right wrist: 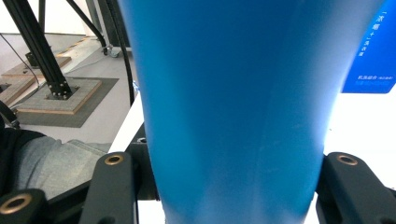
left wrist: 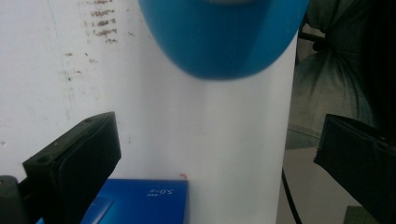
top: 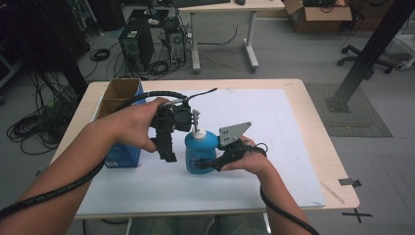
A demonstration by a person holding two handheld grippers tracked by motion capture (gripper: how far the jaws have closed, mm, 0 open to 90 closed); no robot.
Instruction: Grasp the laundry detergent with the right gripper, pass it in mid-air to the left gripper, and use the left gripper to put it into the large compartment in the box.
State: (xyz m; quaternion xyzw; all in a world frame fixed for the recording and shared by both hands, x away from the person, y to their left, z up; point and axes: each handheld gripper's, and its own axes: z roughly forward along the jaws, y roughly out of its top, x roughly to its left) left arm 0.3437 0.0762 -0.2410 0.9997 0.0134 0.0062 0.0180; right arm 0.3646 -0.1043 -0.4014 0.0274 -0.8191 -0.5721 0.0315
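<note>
We are clamping our right tongs (top: 208,164) on the blue pump bottle (top: 199,152), which is standing upright on the white sheet (top: 274,142) covering the tabletop (top: 320,147). In the right gripper view its blue body is sitting squeezed between both jaws. We are holding our left tongs (top: 169,155) just beside the bottle, jaws apart and gripping nothing, near the blue box (top: 122,155).

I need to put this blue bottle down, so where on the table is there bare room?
The white mat is bare right of the bottle to its far edge, and along the front. It is crowded at left, by the cardboard box and left gripper.
</note>
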